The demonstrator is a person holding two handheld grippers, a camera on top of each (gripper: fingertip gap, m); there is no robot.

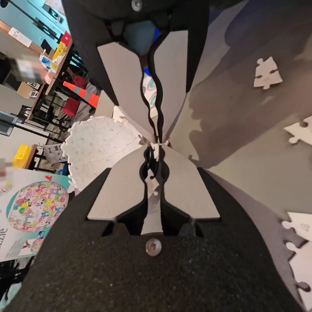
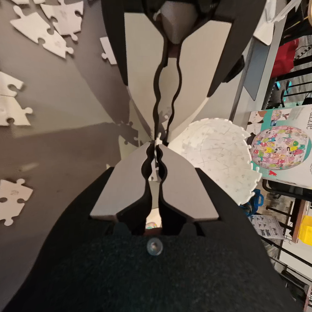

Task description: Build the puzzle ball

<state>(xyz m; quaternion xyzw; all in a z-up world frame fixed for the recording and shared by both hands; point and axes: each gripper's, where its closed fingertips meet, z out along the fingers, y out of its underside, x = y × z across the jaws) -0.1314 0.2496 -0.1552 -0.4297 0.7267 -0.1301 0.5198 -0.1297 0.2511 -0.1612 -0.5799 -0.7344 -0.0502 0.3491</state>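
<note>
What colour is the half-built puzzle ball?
White, seen best in the right wrist view: half-built puzzle ball.

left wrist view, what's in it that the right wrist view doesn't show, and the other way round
Only the left wrist view: an orange and grey striped post and red bins by the background tables.

Only the right wrist view: a cluster of loose pieces at the upper left of the grey table.

Both: each hand-held gripper, left and right, shut on a white piece, tip to tip; the half-built ball; the puzzle box.
</note>
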